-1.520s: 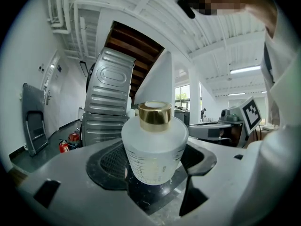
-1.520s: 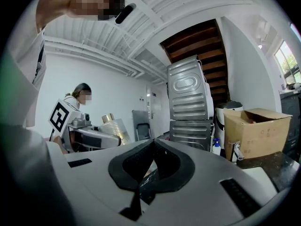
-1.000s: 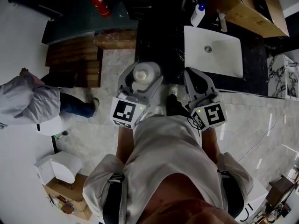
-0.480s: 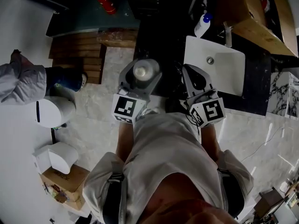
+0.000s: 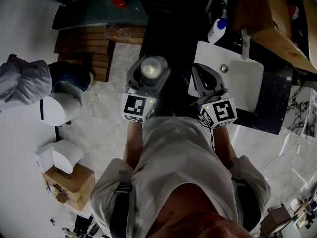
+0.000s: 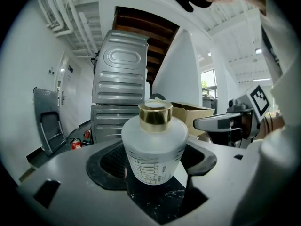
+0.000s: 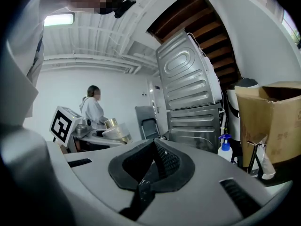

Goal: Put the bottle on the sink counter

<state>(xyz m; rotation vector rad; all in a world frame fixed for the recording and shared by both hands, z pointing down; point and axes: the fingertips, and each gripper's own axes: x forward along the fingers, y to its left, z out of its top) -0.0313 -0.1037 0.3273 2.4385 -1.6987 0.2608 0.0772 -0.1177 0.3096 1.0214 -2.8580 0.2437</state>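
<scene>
The left claw [image 5: 148, 77] is clamped on the bottle [image 6: 154, 147], its dark pads pressing the frosted white body from both sides. The bottle stands upright with its gold cap on top and printed measuring lines on its front. In the head view it hangs over the left part of the dark table [image 5: 271, 102], to the left of the white sink [image 5: 245, 86]. Black marbled stone shows in the gap under the bottle, though I cannot tell if its base touches it. The right claw [image 5: 200, 76] is clenched with nothing in it, its pads meeting in a point, over the sink's near left edge. A blue-topped spray bottle [image 5: 218, 29] stands behind the sink.
</scene>
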